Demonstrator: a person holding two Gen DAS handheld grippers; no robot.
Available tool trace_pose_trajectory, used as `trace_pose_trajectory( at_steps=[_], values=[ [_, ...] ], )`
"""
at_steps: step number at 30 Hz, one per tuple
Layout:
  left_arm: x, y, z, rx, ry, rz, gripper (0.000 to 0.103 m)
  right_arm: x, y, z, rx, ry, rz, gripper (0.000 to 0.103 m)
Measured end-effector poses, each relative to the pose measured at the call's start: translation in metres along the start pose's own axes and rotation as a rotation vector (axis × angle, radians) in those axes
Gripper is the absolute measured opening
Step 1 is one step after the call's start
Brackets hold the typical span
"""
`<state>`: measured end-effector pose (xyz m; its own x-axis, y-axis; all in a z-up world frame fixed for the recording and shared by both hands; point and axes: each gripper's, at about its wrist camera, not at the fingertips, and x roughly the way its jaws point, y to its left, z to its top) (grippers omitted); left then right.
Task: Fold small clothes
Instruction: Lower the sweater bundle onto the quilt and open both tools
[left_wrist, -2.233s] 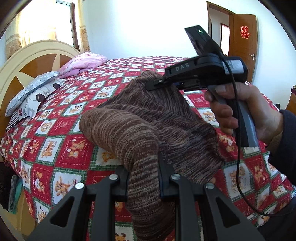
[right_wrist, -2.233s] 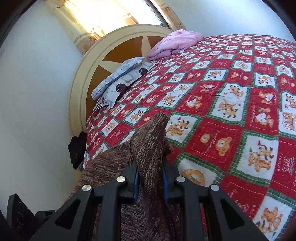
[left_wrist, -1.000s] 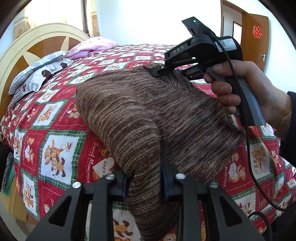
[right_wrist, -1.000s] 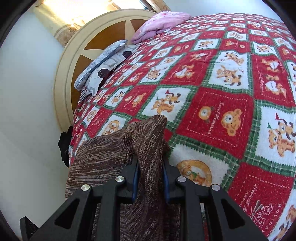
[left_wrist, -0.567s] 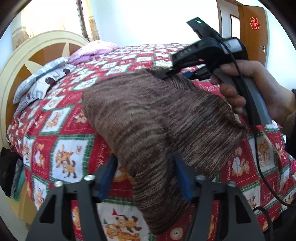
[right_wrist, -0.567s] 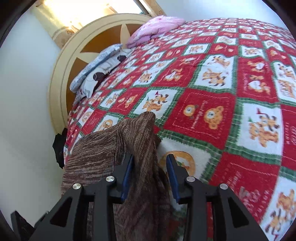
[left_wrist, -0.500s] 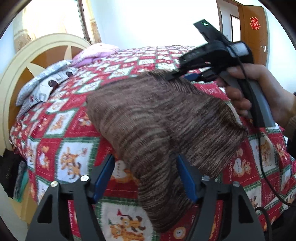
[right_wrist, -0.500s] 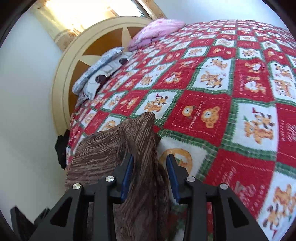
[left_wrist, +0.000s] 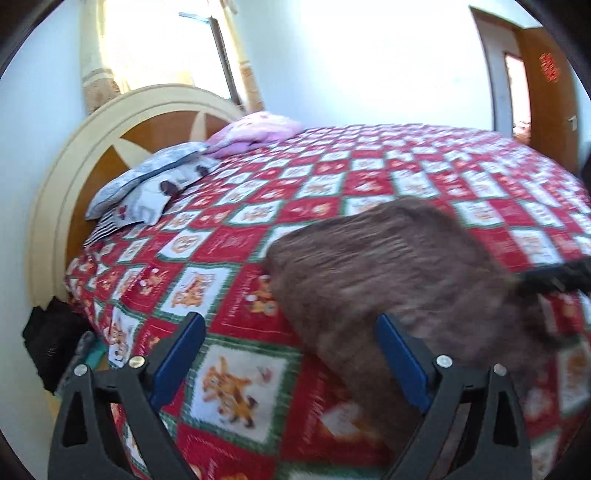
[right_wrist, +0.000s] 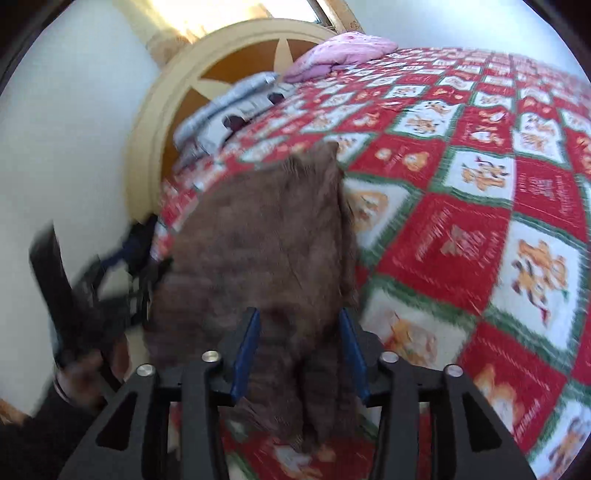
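Place: you are in a home bedroom | Signs: bed with red-and-green teddy-bear quilt (left_wrist: 332, 192), rounded wooden headboard (left_wrist: 110, 147), pillows (left_wrist: 147, 188), curtained window (left_wrist: 155, 48), wooden door (left_wrist: 546, 85)

Left tongs (left_wrist: 290, 354) opening, brown knit garment (left_wrist: 388, 266) on quilt (left_wrist: 332, 184)
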<state>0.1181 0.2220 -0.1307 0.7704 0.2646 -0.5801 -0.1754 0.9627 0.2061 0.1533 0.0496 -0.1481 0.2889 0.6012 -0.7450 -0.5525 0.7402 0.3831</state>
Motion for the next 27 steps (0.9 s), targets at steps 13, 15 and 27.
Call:
trace_pose_trajectory(
  at_steps=[13,15,27],
  values=[
    [0.009,-0.014,-0.003,0.075,0.002,0.050,0.103,-0.008,-0.030,-0.012,0.097,0.039,-0.096,0.006],
    [0.008,-0.010,-0.003,0.032,0.006,0.045,0.103,-0.018,-0.023,-0.006,0.092,-0.009,-0.119,0.013],
    [0.014,-0.013,-0.007,0.016,0.017,0.029,0.103,0.042,0.014,0.040,-0.099,0.035,-0.214,0.041]
  ],
)
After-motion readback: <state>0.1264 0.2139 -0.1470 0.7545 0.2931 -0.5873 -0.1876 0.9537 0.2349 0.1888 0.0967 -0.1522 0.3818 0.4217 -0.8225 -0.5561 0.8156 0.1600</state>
